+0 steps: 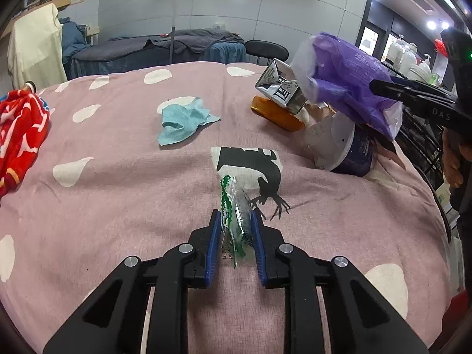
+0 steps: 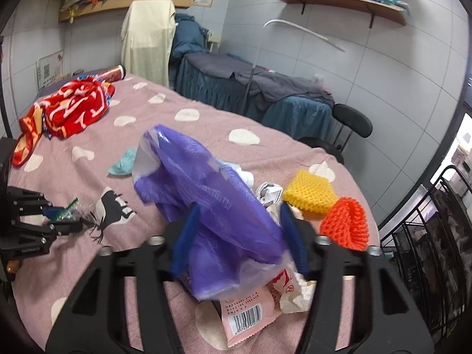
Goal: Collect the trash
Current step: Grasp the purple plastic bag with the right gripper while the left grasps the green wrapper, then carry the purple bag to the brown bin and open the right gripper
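Note:
My left gripper (image 1: 236, 218) is shut on a clear green-edged wrapper (image 1: 233, 206) just above the pink bedspread (image 1: 118, 194); it also shows at the left of the right wrist view (image 2: 66, 216). My right gripper (image 2: 240, 208) holds a purple plastic bag (image 2: 212, 206) between its blue pads, lifted above the bed; the bag also shows in the left wrist view (image 1: 351, 79). A trash pile lies under it: a silver carton (image 1: 280, 87), a round tub (image 1: 339, 147), a pink barcode packet (image 2: 247, 315), crumpled paper (image 2: 270, 193).
A blue crumpled cloth (image 1: 183, 121) lies mid-bed. A red towel (image 1: 20, 129) is at the far left. Yellow (image 2: 309, 190) and orange foam nets (image 2: 346, 221) lie near the bed's right edge. A black rack (image 2: 427, 236) stands beyond it. A stool (image 2: 351, 124) is behind.

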The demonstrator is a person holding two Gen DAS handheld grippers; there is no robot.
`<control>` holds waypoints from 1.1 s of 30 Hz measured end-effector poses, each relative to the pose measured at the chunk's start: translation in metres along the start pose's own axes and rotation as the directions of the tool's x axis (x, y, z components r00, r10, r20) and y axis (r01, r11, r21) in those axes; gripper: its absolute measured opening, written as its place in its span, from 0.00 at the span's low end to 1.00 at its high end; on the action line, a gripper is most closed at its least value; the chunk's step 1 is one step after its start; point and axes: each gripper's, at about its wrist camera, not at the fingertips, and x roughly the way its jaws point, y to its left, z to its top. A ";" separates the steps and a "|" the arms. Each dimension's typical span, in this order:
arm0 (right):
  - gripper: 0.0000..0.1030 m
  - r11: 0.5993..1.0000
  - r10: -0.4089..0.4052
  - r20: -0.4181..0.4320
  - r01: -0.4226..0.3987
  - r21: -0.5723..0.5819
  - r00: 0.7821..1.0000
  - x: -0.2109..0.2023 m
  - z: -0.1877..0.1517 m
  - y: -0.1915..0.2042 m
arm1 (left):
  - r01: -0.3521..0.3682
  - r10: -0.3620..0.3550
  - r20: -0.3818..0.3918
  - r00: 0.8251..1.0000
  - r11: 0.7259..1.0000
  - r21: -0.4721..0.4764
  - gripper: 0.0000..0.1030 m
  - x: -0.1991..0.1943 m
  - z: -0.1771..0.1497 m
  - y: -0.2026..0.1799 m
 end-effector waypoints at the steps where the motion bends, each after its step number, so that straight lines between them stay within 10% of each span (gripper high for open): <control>1: 0.28 1.000 0.002 -0.007 -0.002 -0.005 1.000 0.002 -0.001 0.001 | 0.000 0.000 0.004 1.000 1.000 -0.002 0.20 -0.001 0.000 0.000; 8: 0.06 0.998 0.034 0.067 -0.037 0.046 0.997 -0.025 -0.011 0.002 | 0.001 0.000 0.032 0.999 1.000 -0.015 0.20 -0.011 -0.003 -0.003; 19: 0.04 0.976 -0.029 0.241 -0.025 0.217 0.970 -0.117 -0.030 -0.014 | 0.071 -0.073 0.125 0.989 0.997 0.024 0.20 -0.045 0.008 -0.042; 33: 0.04 0.856 -0.331 0.116 0.246 0.454 0.937 -0.196 -0.134 -0.072 | 0.290 -0.316 0.094 0.944 0.932 0.215 0.20 -0.042 0.008 -0.155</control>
